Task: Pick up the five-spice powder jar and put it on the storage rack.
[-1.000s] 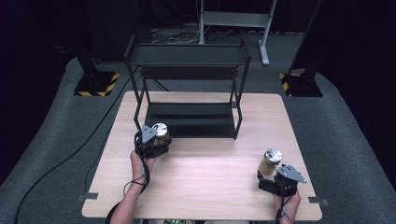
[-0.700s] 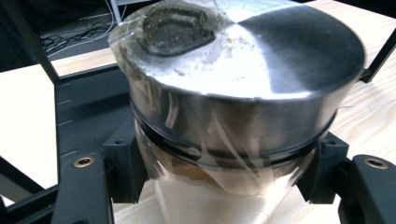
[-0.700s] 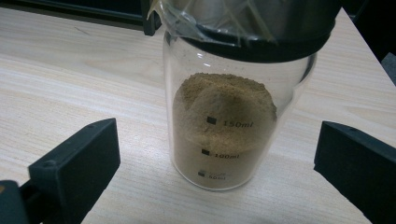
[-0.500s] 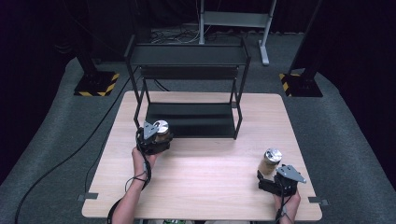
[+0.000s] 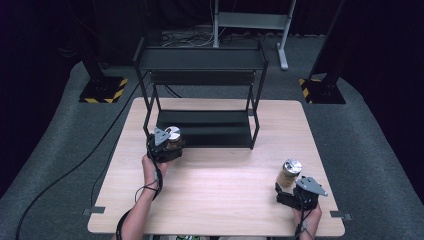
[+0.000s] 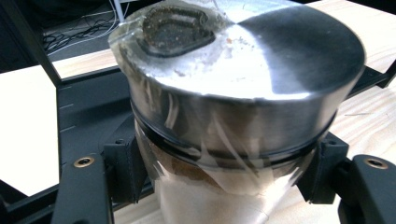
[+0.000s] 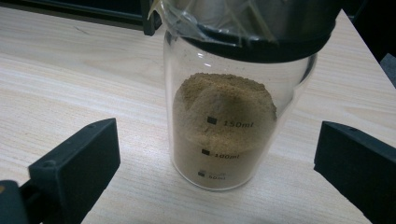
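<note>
left gripper (image 5: 167,142) pinching jar (image 6: 243,107); right gripper (image 5: 290,187) spread around second jar (image 7: 224,121).

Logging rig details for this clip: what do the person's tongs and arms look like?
Both tongs, left and right, are black with blocky black jaws, brass-coloured screws and a grey three-cornered top plate. A dark cable trails along each bare forearm; no sleeves show.

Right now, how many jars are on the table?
2. One jar is clamped in the left gripper beside the black rack; the other jar stands near the table's right edge, between the right gripper's open jaws.
</note>
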